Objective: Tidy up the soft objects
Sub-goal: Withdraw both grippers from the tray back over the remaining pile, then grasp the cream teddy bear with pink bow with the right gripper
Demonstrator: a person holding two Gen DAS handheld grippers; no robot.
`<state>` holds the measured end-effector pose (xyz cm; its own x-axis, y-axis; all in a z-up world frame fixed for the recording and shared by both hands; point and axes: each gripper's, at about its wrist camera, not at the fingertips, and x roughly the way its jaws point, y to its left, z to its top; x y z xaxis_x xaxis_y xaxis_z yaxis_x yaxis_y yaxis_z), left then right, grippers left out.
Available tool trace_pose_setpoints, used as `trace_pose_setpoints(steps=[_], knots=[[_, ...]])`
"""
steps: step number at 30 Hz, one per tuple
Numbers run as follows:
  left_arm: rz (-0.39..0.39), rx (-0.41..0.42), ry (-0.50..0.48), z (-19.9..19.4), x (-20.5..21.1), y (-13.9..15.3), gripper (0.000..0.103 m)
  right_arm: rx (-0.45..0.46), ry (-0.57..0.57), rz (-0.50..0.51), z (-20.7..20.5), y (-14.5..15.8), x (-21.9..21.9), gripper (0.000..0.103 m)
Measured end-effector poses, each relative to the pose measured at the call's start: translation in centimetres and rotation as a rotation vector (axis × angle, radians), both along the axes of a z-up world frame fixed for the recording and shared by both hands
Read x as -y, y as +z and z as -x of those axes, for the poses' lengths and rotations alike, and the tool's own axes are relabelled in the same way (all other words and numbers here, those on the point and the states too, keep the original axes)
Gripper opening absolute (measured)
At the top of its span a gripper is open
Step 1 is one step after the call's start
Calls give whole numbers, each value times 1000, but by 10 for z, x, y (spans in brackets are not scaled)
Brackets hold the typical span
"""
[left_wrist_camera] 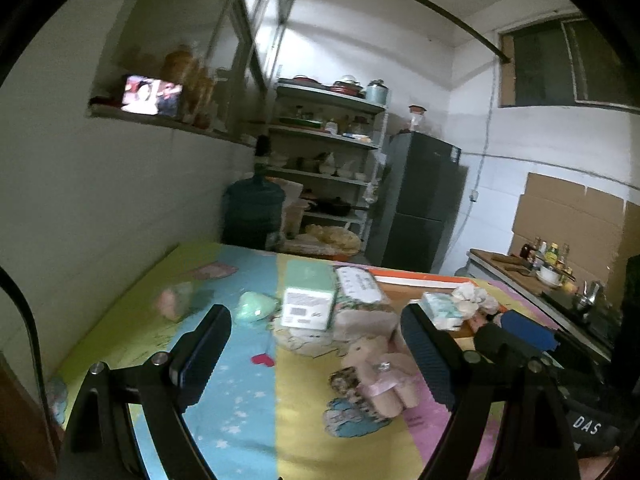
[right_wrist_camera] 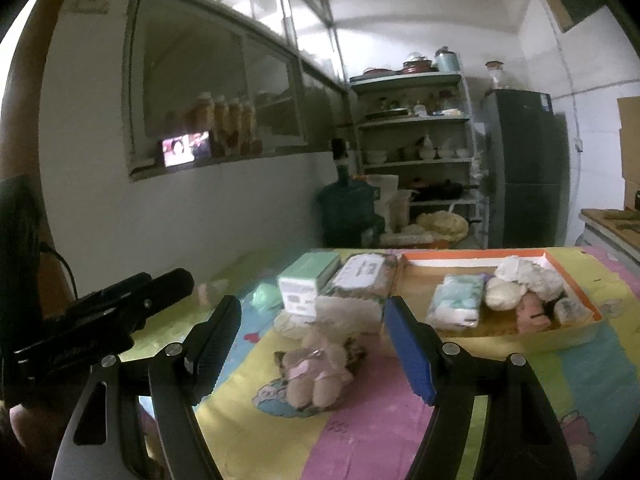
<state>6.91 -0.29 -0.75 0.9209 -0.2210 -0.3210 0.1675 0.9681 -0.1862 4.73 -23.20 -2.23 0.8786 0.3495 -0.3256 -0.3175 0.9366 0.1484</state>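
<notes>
A pink plush bear (left_wrist_camera: 376, 376) lies on the colourful mat, also in the right wrist view (right_wrist_camera: 318, 372). My left gripper (left_wrist_camera: 316, 356) is open and empty, the bear just inside its right finger. My right gripper (right_wrist_camera: 312, 344) is open and empty above the bear. An orange-rimmed box (right_wrist_camera: 576, 280) at the right holds a tissue pack (right_wrist_camera: 456, 304), a white cloth (right_wrist_camera: 528, 272) and several small soft toys. A green heart-shaped soft object (left_wrist_camera: 256, 306) and a pink soft piece (left_wrist_camera: 176, 300) lie to the left.
A mint green box (left_wrist_camera: 310, 298) and a wet-wipes pack (left_wrist_camera: 360, 286) stand mid-mat behind the bear. The mat (right_wrist_camera: 360, 440) ends at the white wall on the left. A water jug (right_wrist_camera: 346, 208), shelves (right_wrist_camera: 416, 140) and a fridge (right_wrist_camera: 524, 168) stand beyond.
</notes>
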Motion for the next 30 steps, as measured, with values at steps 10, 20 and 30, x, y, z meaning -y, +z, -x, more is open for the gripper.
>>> trace_pose_setpoints(steps=[10,20,30], knots=[[59,-51,69,-4,-48,-21,87,-47,-3,104,8,-25,-20,76],[65,-102,63,-13,-55,-41,87,-170,-10,103,-28,-60,-28,76],[73,-127,77,-21,-63,-52,87,-220,-12,99,-67,-72,-31,76]])
